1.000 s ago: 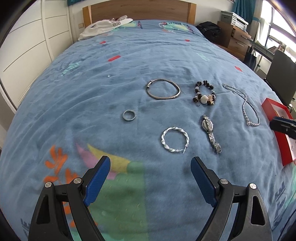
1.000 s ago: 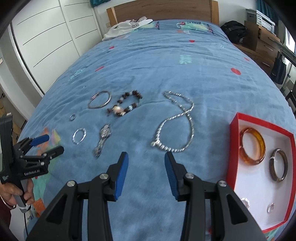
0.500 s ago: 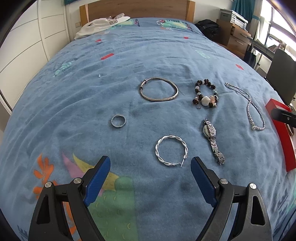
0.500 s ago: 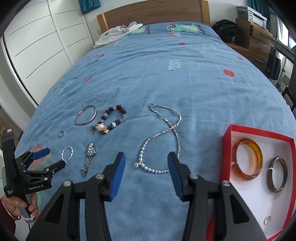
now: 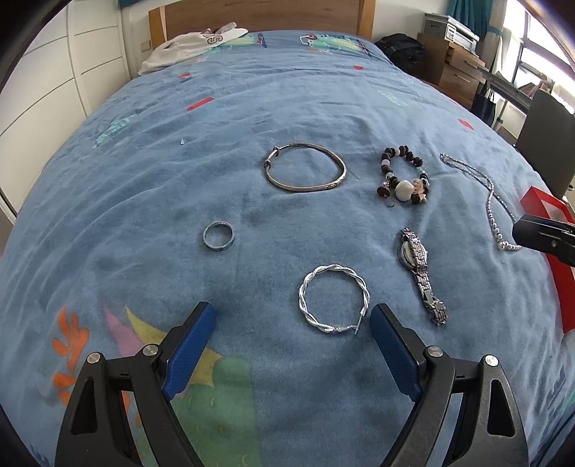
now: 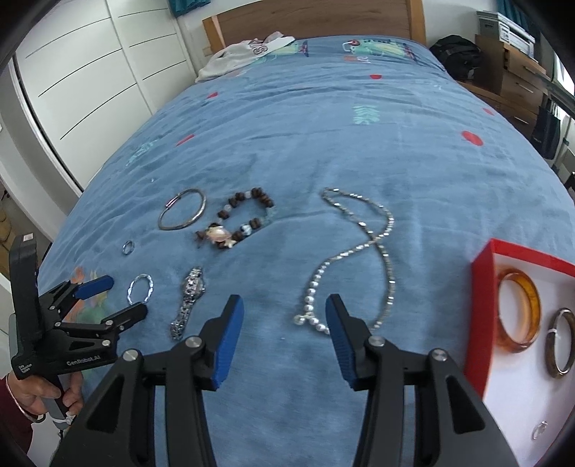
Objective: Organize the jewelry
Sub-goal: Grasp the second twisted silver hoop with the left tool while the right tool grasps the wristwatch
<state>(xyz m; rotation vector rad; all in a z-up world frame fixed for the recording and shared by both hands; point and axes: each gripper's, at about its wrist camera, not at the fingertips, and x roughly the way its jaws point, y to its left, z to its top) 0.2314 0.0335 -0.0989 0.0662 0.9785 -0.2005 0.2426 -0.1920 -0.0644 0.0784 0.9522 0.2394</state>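
Note:
Jewelry lies on a blue bedspread. My left gripper (image 5: 291, 316) is open, its tips flanking the near edge of a twisted silver hoop (image 5: 333, 303). Beyond lie a small ring (image 5: 218, 235), a silver bangle (image 5: 305, 167), a bead bracelet (image 5: 403, 176) and a watch (image 5: 420, 273). My right gripper (image 6: 284, 309) is open, just short of the clasp end of a silver necklace (image 6: 363, 248). A red box (image 6: 478, 309) at the right holds an amber bangle (image 6: 521, 310), a brown bangle (image 6: 560, 341) and a small ring (image 6: 539, 429).
The left gripper also shows in the right wrist view (image 6: 107, 298), held by a hand. A white garment (image 5: 194, 45) lies by the wooden headboard (image 5: 262, 14). White wardrobes (image 6: 90, 82) stand left of the bed, a dresser (image 5: 452, 68) and a dark chair (image 5: 546, 143) right.
Both grippers have moved forward and down: the left one closer to the twisted hoop, the right one closer to the necklace's clasp end. Both stay open.

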